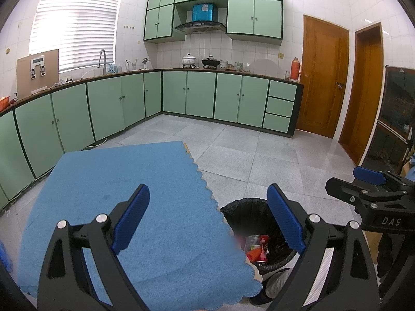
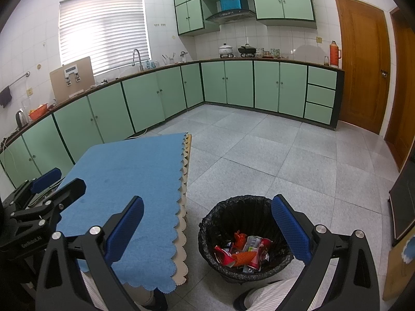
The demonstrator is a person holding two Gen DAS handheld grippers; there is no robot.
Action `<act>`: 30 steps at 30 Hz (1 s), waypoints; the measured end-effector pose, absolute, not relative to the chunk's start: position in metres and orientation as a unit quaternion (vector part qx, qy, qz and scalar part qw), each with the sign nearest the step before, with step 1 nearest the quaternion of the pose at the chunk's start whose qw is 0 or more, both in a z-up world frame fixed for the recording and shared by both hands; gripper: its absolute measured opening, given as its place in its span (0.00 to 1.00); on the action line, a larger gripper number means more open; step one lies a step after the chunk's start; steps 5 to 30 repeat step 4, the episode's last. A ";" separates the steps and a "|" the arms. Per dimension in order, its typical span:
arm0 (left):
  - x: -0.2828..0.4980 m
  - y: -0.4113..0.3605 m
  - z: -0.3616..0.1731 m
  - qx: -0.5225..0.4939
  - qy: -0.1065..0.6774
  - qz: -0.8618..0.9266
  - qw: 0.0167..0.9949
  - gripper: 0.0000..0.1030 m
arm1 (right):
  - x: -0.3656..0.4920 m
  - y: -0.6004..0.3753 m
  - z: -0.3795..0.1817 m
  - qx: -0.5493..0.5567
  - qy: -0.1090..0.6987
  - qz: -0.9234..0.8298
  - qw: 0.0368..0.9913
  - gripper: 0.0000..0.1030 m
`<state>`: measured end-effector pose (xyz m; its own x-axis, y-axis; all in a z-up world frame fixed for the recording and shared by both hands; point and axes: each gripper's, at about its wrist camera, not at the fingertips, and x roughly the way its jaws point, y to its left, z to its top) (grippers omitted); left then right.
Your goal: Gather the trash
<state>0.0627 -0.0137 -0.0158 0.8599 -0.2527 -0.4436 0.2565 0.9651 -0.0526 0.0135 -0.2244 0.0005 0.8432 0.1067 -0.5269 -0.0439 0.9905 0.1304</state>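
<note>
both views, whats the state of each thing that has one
left gripper: open, empty
right gripper: open, empty
bin: lined, trash in the bottom
tablecloth: spread flat, bare
cabinets: shut
door: shut
blinds: down

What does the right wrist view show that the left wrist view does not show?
Only the right wrist view shows the whole trash bin with all wrappers inside, a kettle on the counter, and the left gripper.

Only the left wrist view shows the right gripper and a dark cabinet at the right edge.

Both show the blue tablecloth, bare of trash, and the green cabinets.
</note>
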 end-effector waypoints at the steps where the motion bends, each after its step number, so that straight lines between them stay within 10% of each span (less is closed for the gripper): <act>1: 0.063 -0.013 -0.016 0.003 0.231 -0.132 0.964 0.86 | 0.013 -0.225 0.000 0.057 0.277 0.039 0.958 0.94; 30: 0.064 -0.015 -0.015 0.004 0.231 -0.131 0.964 0.86 | 0.014 -0.224 0.001 0.056 0.278 0.039 0.958 0.94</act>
